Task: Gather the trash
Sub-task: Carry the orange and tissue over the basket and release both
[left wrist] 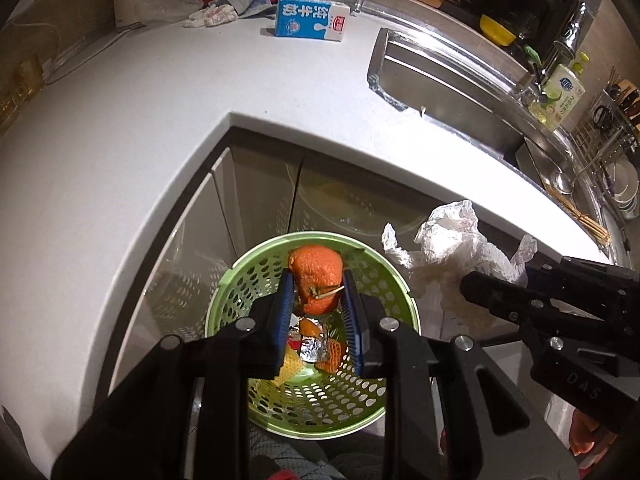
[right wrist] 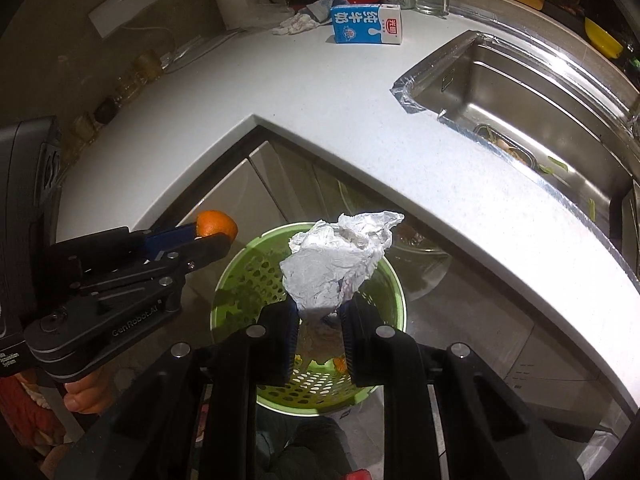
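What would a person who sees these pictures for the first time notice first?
Most likely the bright orange peel, pinched in the left gripper above the green perforated basket. Next, the crumpled white paper clamped in the right gripper over the same basket. Farther back, a blue milk carton stands on the white countertop.

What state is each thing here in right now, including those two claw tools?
Left gripper: jaws shut on the orange peel, above the green basket.
Right gripper: jaws shut on the crumpled wrapper.
Green basket: partly filled with scraps.
Milk carton: upright on the counter.
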`<state>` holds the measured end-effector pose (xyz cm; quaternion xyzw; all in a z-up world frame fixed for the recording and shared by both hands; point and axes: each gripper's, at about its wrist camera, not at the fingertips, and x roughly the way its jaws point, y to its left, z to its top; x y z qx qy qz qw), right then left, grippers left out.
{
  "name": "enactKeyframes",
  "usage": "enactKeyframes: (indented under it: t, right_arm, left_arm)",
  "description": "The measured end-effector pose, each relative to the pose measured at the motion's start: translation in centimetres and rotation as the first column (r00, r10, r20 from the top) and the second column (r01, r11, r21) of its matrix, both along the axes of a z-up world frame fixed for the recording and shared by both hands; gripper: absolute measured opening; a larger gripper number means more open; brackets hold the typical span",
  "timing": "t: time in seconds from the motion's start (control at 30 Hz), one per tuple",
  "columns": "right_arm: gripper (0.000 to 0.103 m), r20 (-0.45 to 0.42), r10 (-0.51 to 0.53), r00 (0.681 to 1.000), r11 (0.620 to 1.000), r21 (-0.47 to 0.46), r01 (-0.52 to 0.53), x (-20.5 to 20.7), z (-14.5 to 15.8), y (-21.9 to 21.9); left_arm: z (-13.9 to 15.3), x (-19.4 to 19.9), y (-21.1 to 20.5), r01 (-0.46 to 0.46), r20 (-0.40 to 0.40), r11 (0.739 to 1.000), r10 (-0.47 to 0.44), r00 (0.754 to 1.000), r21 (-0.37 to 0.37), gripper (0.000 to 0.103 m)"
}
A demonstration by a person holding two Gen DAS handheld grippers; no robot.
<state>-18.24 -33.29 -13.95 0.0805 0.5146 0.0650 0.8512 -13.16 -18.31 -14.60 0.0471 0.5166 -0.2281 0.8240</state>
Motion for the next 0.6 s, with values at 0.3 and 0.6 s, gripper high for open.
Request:
enactKeyframes:
  t: [0.3, 0.6]
  right_arm:
    - [0.02, -0.047, 0.02, 0.999, 1.0, -0.001, -0.02, -0.4, -1.8, 0.4]
    - [0.02, -0.046, 0.03, 0.999, 1.0, -0.003, -0.03, -0.2, -1.7, 0.5]
  left_arm:
    - [-5.4, -0.9, -0.1, -0.005, -0.144, 0.997, 0.015, 0.989, 0.072, 0.04]
    - [-3.0, -0.7, 0.3, -0.02, -0.091, 0.998, 0.026, 0.995, 0.062, 0.059]
